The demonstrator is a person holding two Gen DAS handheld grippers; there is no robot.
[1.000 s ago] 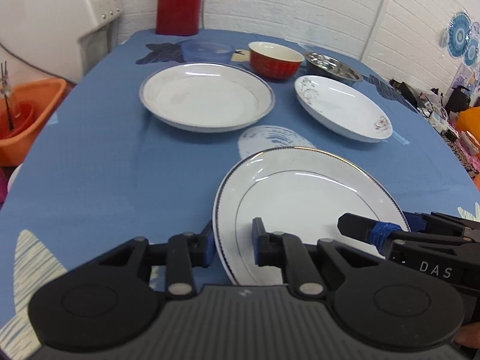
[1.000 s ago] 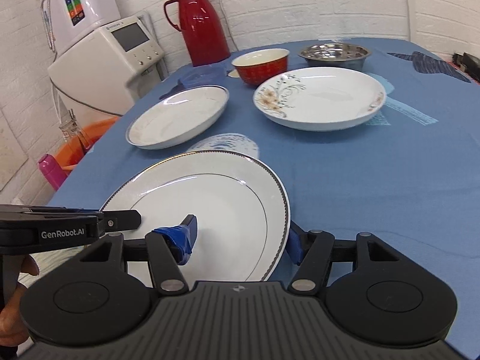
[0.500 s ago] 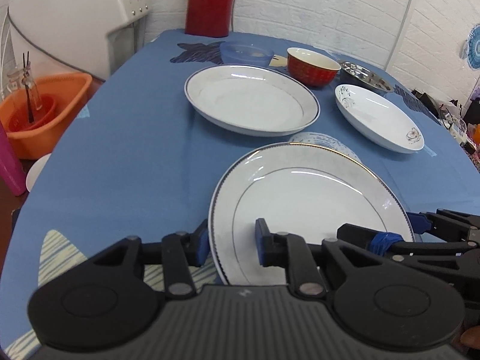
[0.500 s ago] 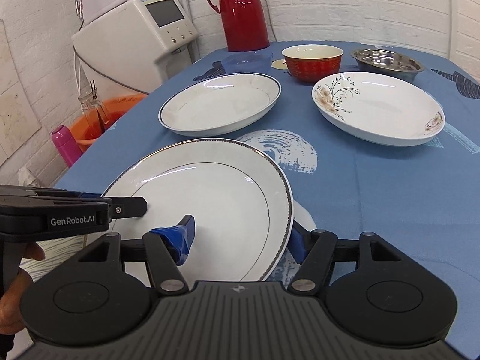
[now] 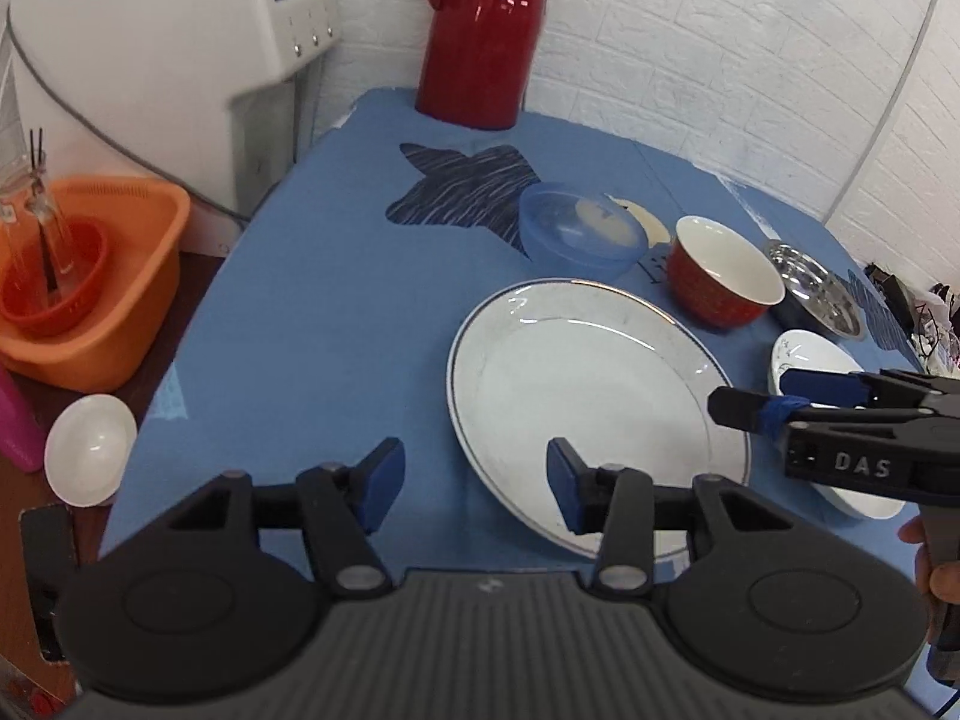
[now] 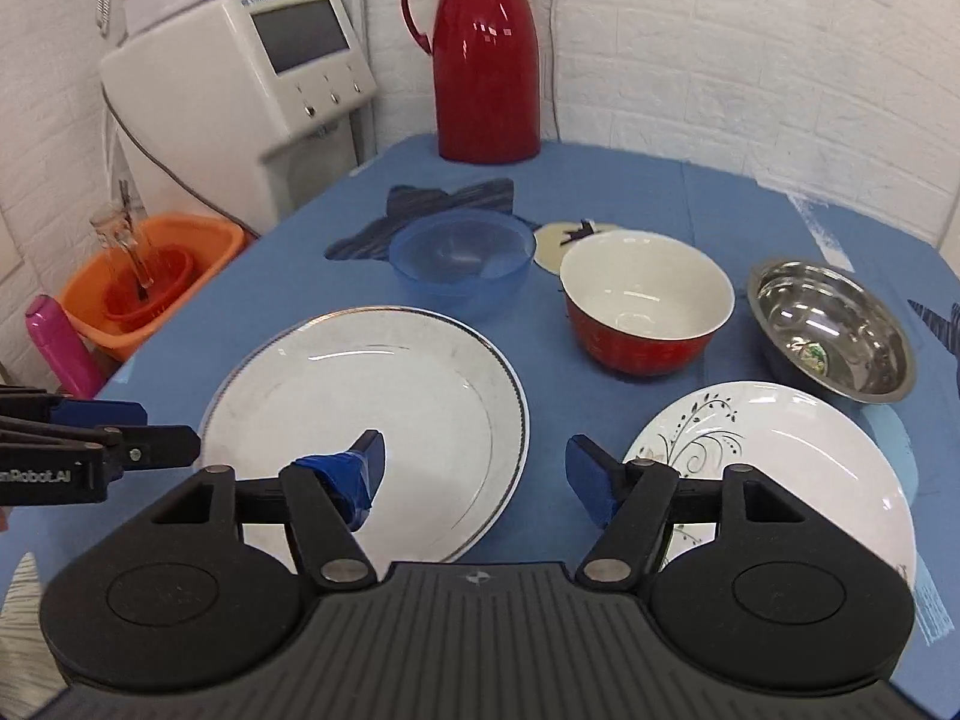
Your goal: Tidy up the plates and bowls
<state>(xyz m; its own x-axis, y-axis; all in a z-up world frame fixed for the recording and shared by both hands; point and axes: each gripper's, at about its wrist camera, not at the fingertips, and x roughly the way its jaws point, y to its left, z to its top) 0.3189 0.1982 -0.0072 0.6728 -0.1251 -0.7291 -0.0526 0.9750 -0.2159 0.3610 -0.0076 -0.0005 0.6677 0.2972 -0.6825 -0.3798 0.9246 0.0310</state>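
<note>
1. Plate [image 6: 366, 414], white and gilt-rimmed, lies on the blue table [image 6: 750, 204] between my grippers.
2. Left gripper [image 5: 474, 489] and right gripper [image 6: 474, 471] are both spread, grasping nothing.
3. I judge it stiff, glazed, slippery, breakable; I'd pinch opposite rims.

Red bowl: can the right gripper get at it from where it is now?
Probably yes. The right gripper is open and the red bowl sits just ahead, slightly right, its near side clear across bare tablecloth.
</note>
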